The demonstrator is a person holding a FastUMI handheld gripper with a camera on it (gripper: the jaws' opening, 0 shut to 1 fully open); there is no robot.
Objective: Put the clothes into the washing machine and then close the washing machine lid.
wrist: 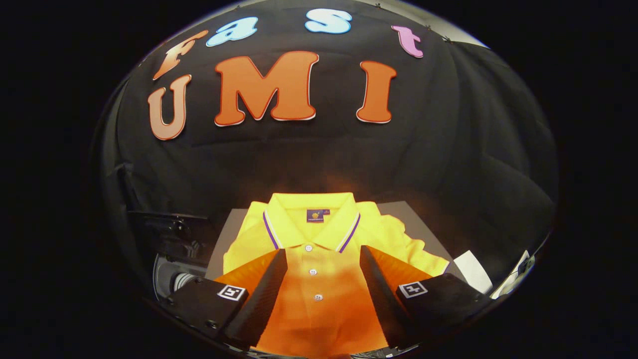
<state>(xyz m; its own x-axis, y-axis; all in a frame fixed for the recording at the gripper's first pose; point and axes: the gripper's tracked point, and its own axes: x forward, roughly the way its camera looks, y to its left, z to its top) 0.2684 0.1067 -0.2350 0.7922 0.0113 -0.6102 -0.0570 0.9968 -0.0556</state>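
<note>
Above yellow polo shirt [319, 234] | tongs [323, 262] spread, straddling button placket, pointing toward collar

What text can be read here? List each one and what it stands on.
Neck label on the yellow polo shirt: too small to read.
Square markers on the fingers: coded patterns, no words.
The gripper is open, its fingers either side of the shirt's buttons.

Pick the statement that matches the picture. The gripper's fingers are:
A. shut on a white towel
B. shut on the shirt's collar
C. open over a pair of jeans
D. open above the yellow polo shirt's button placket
D: the gripper stands open, its fingers spread either side of the buttons on the yellow polo shirt.
</note>
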